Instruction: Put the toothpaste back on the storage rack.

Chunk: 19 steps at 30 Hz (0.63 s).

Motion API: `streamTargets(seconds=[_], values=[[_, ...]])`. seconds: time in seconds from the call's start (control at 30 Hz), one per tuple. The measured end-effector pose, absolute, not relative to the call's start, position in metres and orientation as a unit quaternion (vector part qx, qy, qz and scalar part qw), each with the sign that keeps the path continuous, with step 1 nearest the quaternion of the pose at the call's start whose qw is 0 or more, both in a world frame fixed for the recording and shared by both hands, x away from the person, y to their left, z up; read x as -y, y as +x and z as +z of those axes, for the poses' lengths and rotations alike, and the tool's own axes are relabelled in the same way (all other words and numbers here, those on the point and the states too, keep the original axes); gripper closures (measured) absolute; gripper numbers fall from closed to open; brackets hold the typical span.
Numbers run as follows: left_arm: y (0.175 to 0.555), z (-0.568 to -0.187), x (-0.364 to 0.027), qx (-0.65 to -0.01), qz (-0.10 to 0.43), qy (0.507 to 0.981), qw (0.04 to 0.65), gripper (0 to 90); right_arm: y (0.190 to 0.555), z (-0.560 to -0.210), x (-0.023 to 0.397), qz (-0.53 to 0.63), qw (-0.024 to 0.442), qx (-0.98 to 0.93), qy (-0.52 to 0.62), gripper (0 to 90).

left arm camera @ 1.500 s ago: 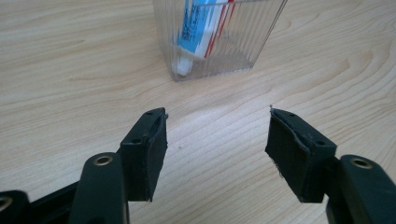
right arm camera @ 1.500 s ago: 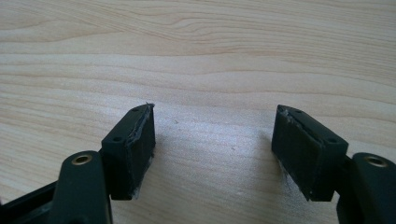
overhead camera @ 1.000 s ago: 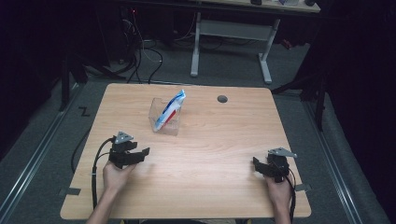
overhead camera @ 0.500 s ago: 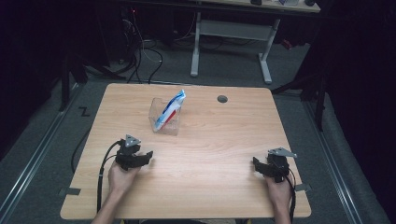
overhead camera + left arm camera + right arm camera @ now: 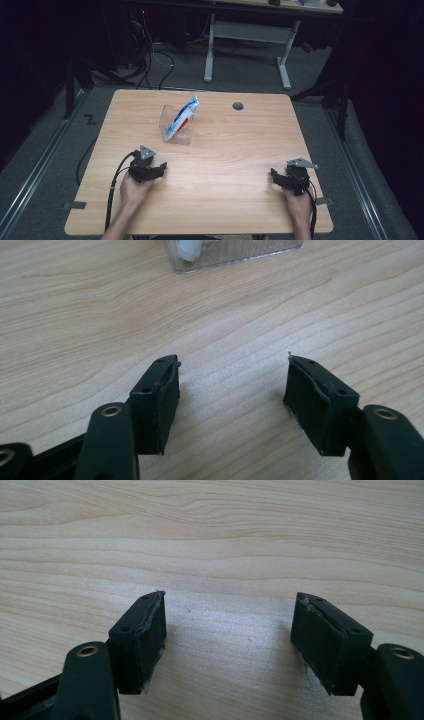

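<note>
Since the earlier frame the left hand-held gripper [image 5: 159, 169] has drawn back toward the near edge of the light wooden desk [image 5: 230, 150] and settled lower; the right hand-held gripper [image 5: 276, 176] has kept its place. Both have their jaws spread with nothing between them. The white, blue and red toothpaste tube [image 5: 181, 117] leans in a clear plastic box [image 5: 176, 129], ahead of the left hand-held gripper, which is the nearer one. Its long axis tilts up and away.
</note>
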<state>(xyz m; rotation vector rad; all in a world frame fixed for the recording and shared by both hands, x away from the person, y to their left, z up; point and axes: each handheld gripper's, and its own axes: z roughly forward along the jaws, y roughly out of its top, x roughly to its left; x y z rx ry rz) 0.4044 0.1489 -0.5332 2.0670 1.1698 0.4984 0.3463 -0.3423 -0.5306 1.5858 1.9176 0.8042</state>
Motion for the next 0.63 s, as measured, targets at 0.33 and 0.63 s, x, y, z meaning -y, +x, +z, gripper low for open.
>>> streamTargets(seconds=[0.33,0.63], values=[[0.4049,-0.5359,-0.147,-0.451,0.201,0.792,0.36,37.5,0.3463,-0.5307,0.3422,0.297,0.26,-0.708,0.585,30.5],[0.405,-0.5359,-0.1471,-0.45,0.199,0.793,0.36,36.7,0.3463,-0.5307,0.3423,0.297,0.26,-0.708,0.585,30.5]])
